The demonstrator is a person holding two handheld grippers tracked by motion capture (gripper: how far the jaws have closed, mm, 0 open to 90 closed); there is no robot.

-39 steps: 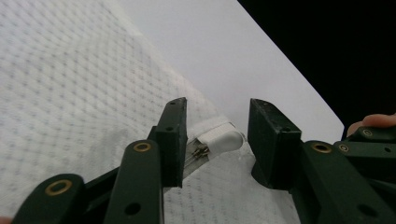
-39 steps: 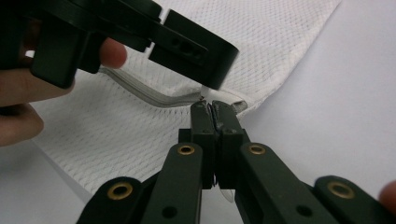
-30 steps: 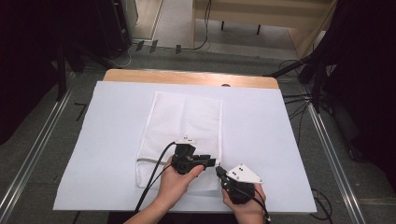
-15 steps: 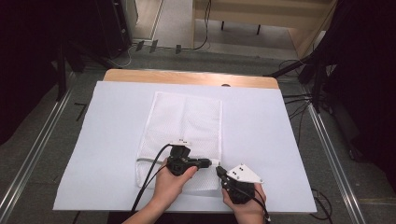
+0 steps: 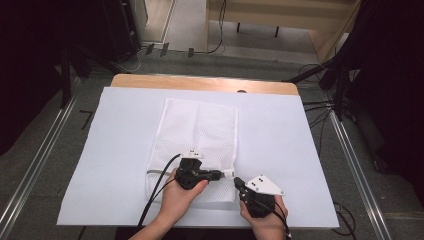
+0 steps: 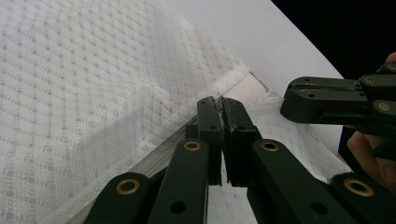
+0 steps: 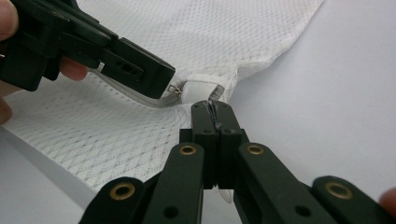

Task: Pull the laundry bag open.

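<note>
Mesh bag: a white mesh laundry bag [image 5: 200, 145] is lying flat in the middle of the desk, its long side running away from the person and its near end sitting by the two tools
Desk: the desk [image 5: 280, 145] is carrying a white sheet, with a strip of bare wood showing along the far edge
Left hand-held gripper: the left hand-held gripper [image 5: 220, 175] is lying over the bag's near right corner, pointing to the right; in the left gripper view [image 6: 221, 109] its jaws are standing pressed together on the zipper line [image 6: 154, 161], right where the white fabric tab [image 6: 245, 88] is ending, so it is pinching the bag at the zipper
Right hand-held gripper: the right hand-held gripper [image 5: 238, 183] is sitting just beside the bag's corner, its grey plate facing up; in the right gripper view [image 7: 214, 108] the jaws are looking clamped tight on a bit of the bag's edge just under the tab [image 7: 201, 89]
Between the two: the tips are working very near each other, the left one showing in the right gripper view with a small metal zipper pull [image 7: 174, 90] at its tip
Hands: both hands are gripping the tools from the near edge of the desk, left hand [image 5: 180, 197], right hand [image 5: 262, 220]
</note>
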